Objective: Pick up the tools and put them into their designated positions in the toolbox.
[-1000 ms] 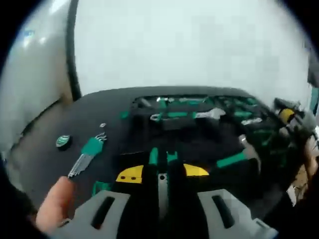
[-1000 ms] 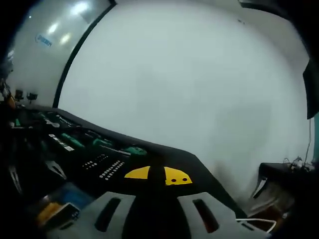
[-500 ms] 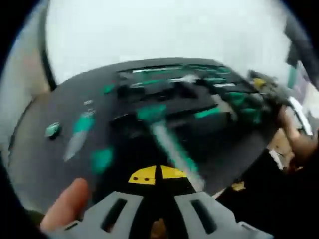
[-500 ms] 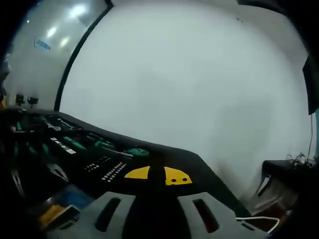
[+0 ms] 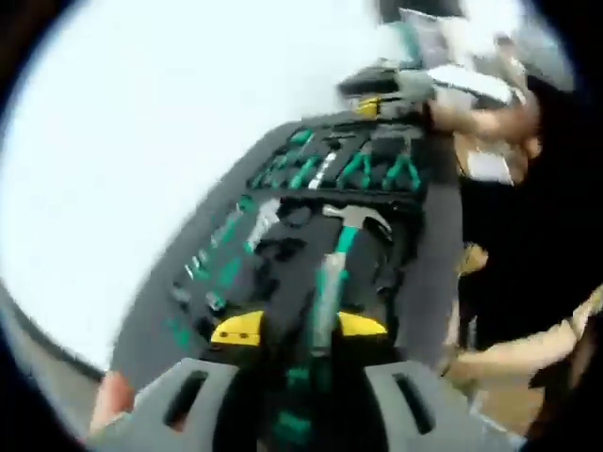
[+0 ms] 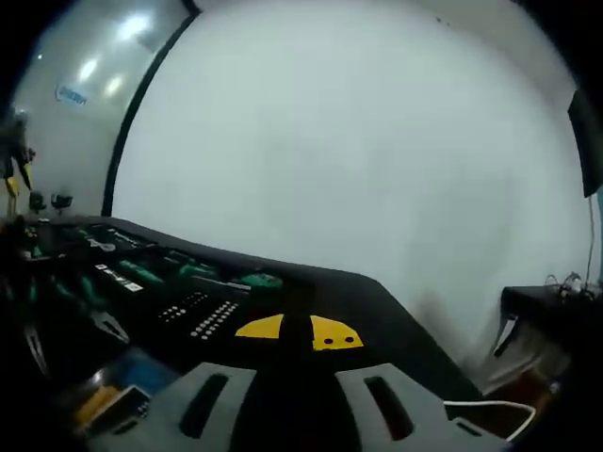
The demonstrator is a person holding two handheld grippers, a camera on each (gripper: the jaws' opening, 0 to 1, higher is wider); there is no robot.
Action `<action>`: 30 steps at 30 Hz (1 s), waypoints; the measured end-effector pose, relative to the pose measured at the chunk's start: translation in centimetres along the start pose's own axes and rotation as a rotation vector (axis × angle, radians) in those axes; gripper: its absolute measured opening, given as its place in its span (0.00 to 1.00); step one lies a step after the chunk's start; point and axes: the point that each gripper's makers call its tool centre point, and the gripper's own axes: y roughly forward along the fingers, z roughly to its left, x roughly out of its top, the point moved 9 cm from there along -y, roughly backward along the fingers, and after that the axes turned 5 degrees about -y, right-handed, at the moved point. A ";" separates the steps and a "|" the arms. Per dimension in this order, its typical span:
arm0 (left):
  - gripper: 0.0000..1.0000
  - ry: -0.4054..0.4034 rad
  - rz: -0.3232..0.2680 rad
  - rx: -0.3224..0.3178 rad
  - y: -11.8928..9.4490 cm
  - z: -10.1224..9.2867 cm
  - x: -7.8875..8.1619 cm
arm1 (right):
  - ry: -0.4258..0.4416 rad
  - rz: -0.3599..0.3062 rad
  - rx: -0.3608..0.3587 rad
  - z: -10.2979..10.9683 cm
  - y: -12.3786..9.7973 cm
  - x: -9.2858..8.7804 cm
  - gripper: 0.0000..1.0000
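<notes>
Left gripper (image 5: 300,331) swung around and now clamps one green-handled, steel-headed hammer (image 5: 332,273) over the black foam toolbox (image 5: 283,235). Right gripper (image 6: 296,331) looks closed on nothing.

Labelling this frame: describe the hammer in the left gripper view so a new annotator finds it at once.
Start at the black toolbox tray running up the left gripper view. The hammer lies along its near middle, straight ahead of the left gripper, handle end between the yellow-tipped jaws. Its silver claw head and thick green handle set it apart from the slimmer green-handled tools beyond.
</notes>
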 end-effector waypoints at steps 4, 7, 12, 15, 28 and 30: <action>0.26 -0.136 0.066 -0.097 2.5 0.8 -1.8 | -0.011 -0.007 0.005 0.1 -0.1 0.1 0.06; 0.25 -0.107 0.102 -0.162 3.7 -0.1 -2.1 | -0.008 0.001 -0.003 0.0 -0.2 0.1 0.06; 0.31 -0.056 0.214 -0.172 4.2 -0.2 -1.8 | -0.012 0.011 -0.001 0.3 -0.2 0.2 0.06; 0.29 -0.055 0.245 -0.191 4.8 -0.5 -2.0 | -0.029 0.014 0.001 0.6 -0.3 0.3 0.07; 0.20 0.201 0.231 -0.390 3.2 -2.6 -2.2 | -0.022 0.031 0.022 0.4 0.6 -0.3 0.07; 0.19 0.207 0.249 -0.440 3.2 -2.7 -2.3 | -0.022 0.033 0.024 0.4 0.6 -0.4 0.07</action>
